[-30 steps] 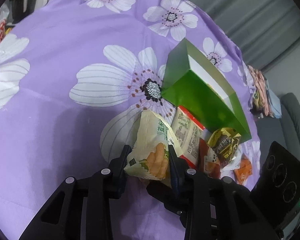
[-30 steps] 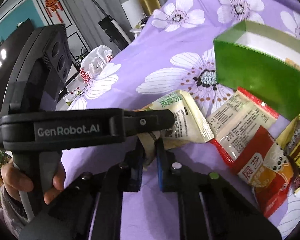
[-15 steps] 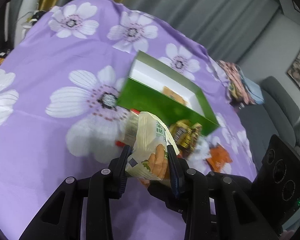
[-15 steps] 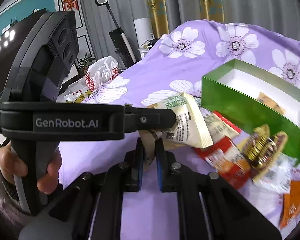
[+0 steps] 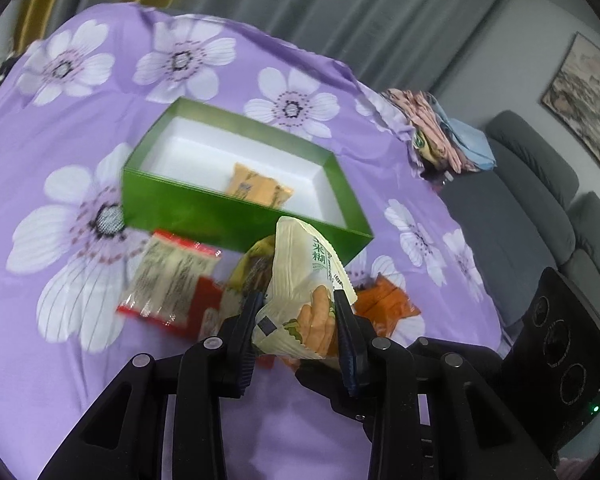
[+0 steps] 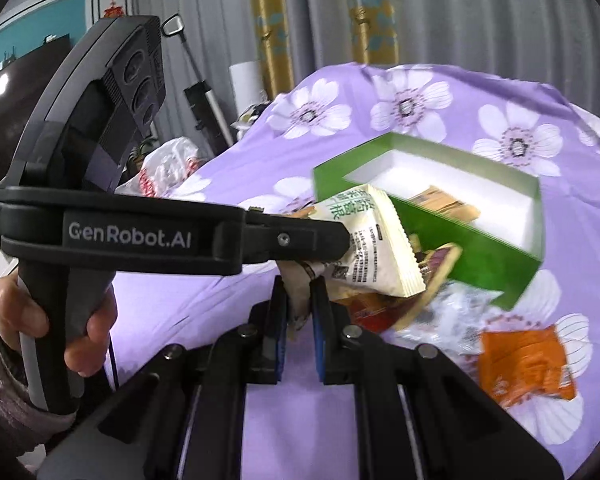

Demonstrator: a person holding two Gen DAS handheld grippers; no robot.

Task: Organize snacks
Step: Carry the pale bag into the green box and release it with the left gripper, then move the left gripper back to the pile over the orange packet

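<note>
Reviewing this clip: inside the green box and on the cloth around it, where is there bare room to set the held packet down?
The green box has a bare white floor left of its one orange packet. Purple cloth left of the red-edged packet is also free. It is crowded between the box's near wall and both grippers, where loose snacks lie.

I see a purple cloth (image 5: 80, 360) printed with white flowers. On it the box (image 5: 204, 208) is green outside, white inside, with an orange packet (image 5: 260, 190) in it. Beside the box, the cream pouch (image 5: 304, 292) carries green lettering and an orange picture.
</note>
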